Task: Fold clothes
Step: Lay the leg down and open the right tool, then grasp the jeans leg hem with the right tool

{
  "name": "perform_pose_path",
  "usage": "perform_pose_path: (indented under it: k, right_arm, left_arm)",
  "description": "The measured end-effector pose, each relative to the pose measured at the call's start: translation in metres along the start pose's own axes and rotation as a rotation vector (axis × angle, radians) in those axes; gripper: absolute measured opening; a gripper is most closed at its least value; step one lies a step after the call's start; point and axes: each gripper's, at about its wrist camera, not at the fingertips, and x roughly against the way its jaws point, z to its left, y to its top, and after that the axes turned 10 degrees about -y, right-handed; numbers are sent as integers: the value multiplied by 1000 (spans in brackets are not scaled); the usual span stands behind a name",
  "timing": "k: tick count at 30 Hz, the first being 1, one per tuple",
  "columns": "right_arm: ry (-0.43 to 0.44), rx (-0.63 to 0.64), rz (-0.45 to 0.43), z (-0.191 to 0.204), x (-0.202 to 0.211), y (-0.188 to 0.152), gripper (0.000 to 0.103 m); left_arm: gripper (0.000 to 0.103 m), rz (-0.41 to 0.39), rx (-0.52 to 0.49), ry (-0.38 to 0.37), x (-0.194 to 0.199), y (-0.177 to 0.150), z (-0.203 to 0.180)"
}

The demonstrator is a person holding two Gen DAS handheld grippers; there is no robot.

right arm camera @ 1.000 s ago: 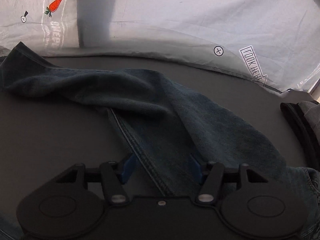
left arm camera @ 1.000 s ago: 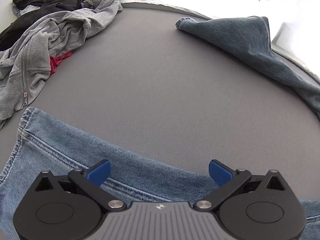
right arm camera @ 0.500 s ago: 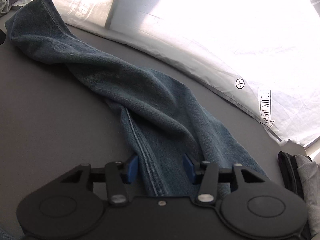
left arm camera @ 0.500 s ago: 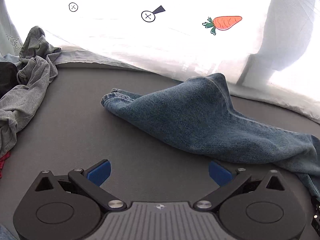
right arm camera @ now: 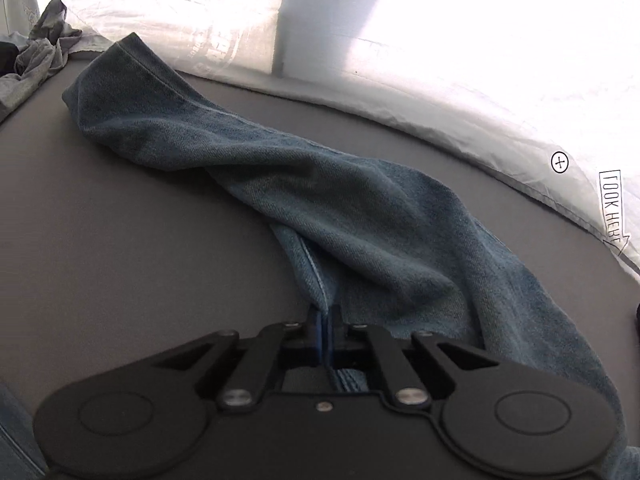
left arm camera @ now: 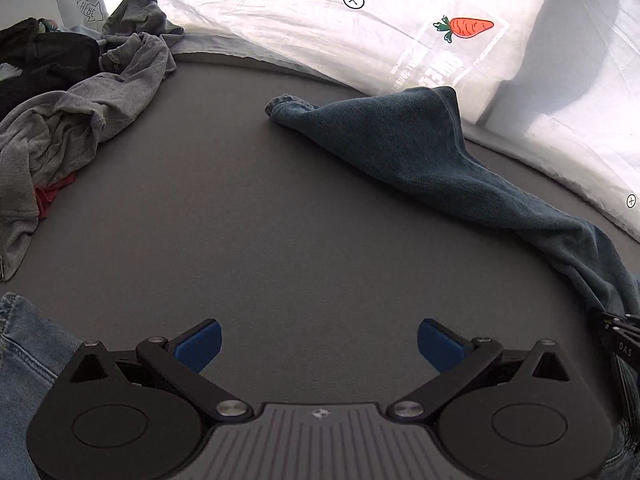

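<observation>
A white printed sheet (left arm camera: 304,28), marked with a carrot and small crossed circles, hung behind the dark grey counter (left arm camera: 248,220), and a heap of grey and black clothes (left arm camera: 80,112) sat at its far left edge. Across the counter lay the dark jeans (right arm camera: 320,184), one twisted leg running from its hem near the sheet back toward the right tool (right arm camera: 325,332). A second before, that tool's blue pads had stood apart on either side of the leg's seam; by this moment they had come together and were pinching the denim along that seam, the cloth bunching up between them. The left tool (left arm camera: 318,344) had swung away from the lighter denim (left arm camera: 24,352), now only at the lower left of its view, and faced the far hem, its pads spread wide over bare counter with nothing between them. With one end of the leg secured, the fold itself looked not yet begun; the left tool probably needed to take the other end so the leg could be pulled straight
</observation>
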Motion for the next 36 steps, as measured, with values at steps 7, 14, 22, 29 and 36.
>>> perform_pose_path:
  k: [7, 14, 22, 29, 36]
  right_arm:
    - [387, 93, -6, 10, 137, -81, 3]
    - [367, 92, 91, 18, 174, -128, 11]
    - [227, 87, -102, 44, 155, -32, 52]
    - [275, 351, -164, 128, 109, 16, 57]
    - [393, 289, -34, 177, 61, 56, 57]
  left_arm:
    - [103, -23, 87, 45, 47, -33, 40]
    - [103, -23, 156, 42, 49, -38, 58]
    - [103, 35, 128, 91, 31, -43, 59]
    - [103, 168, 116, 183, 17, -55, 84]
    - [103, 214, 170, 148, 14, -66, 117]
